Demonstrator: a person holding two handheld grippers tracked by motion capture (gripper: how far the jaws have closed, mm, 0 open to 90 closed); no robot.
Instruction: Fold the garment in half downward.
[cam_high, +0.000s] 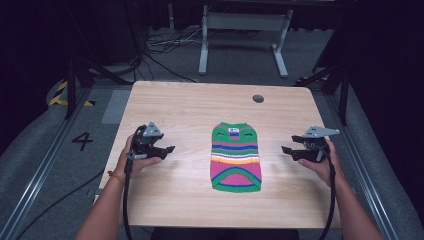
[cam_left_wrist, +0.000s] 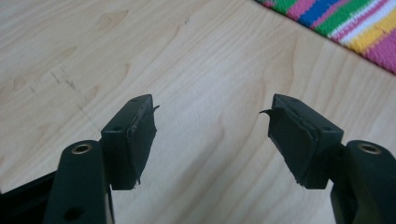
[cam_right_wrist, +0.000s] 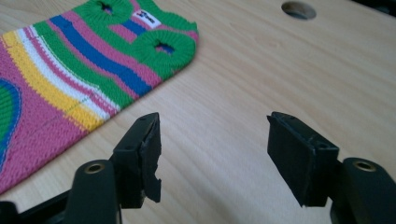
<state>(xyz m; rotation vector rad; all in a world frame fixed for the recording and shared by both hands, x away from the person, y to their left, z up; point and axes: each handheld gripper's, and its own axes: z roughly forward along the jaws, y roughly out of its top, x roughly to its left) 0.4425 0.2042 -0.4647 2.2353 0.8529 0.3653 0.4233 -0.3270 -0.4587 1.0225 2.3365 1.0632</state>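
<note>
High view: a striped sweater (cam_high: 236, 157) lies flat on the counter (cam_high: 170, 100) between the left hand-held gripper (cam_high: 170, 149) and right hand-held gripper (cam_high: 285, 150), both released and empty.

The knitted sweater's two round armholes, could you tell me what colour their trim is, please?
Green, clearest in the right gripper view on the sweater.

Numeral "4" marked on the grey floor (cam_high: 81, 141) left of the counter; the sweater's (cam_right_wrist: 70, 70) white neck label (cam_right_wrist: 145, 18) bears unreadable lettering.
</note>
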